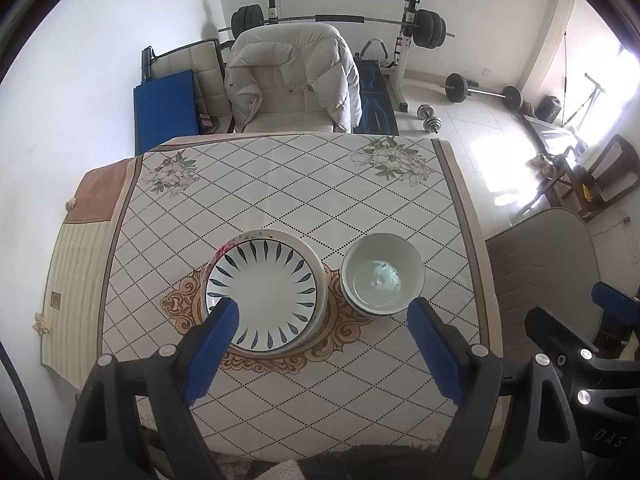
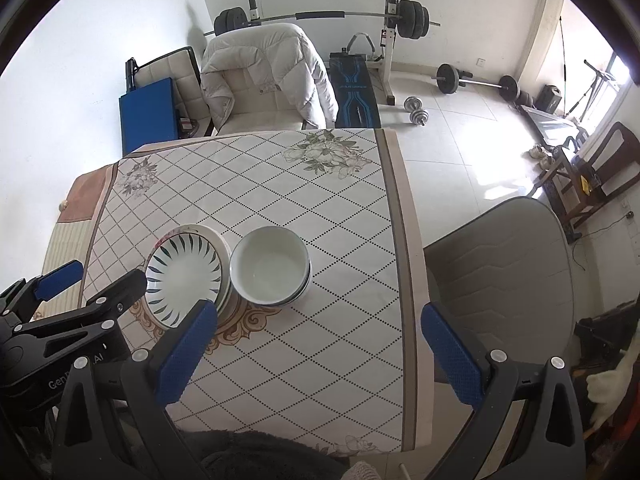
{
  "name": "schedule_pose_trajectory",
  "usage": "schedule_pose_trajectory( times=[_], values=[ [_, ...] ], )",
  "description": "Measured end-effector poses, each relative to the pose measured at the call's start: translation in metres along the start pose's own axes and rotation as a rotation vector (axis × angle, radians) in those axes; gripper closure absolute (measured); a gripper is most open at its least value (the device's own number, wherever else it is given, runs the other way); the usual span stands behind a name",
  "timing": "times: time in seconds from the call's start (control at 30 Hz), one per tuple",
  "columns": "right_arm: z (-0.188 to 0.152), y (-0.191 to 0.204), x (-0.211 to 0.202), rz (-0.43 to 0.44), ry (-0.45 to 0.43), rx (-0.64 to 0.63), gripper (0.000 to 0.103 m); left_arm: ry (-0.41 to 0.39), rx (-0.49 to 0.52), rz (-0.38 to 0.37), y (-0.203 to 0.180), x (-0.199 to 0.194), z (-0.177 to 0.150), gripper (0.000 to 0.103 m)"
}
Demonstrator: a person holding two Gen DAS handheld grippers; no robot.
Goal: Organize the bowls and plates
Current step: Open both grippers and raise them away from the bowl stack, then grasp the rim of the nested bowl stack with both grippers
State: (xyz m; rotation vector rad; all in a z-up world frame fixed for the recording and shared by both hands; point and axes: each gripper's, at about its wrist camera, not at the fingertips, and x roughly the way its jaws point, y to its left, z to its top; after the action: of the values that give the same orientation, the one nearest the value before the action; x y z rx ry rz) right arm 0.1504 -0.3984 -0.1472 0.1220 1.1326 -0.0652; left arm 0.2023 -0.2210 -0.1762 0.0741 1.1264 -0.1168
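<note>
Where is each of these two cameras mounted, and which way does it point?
Left wrist view: sits on the left tool, looks steeply down at the plates; its open blue fingers show, plus part of the right tool.
Right wrist view: sits on the right tool, looks down at the table's right edge; the left tool shows.
Both share the plates, bowls, table and barbell.

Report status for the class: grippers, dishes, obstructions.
Left gripper and right gripper open, empty. Plate stack beside nested bowls on tablecloth. Nothing in the way.
</note>
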Motion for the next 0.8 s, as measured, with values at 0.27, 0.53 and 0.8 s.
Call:
schedule_pose_trajectory(
  times=[0.27, 0.53, 0.8],
  values=[
    [0.004, -0.012, -0.005, 0.023, -0.026, -0.010, 0.000, -0.072, -0.014, 0.026, -0.005, -0.010, 0.005, 0.017],
    [0.018, -0.027, 0.026, 0.130, -0.129, -0.039, 0.000, -0.058, 0.046, 0.083, 0.004, 0.020, 0.037, 0.017],
    [0.020, -0.043, 0.145, 0.174, 0.120, 0.141, 0.000, 0.159, 0.222, -0.044, 0.006, 0.118, 0.085, 0.017]
  ],
)
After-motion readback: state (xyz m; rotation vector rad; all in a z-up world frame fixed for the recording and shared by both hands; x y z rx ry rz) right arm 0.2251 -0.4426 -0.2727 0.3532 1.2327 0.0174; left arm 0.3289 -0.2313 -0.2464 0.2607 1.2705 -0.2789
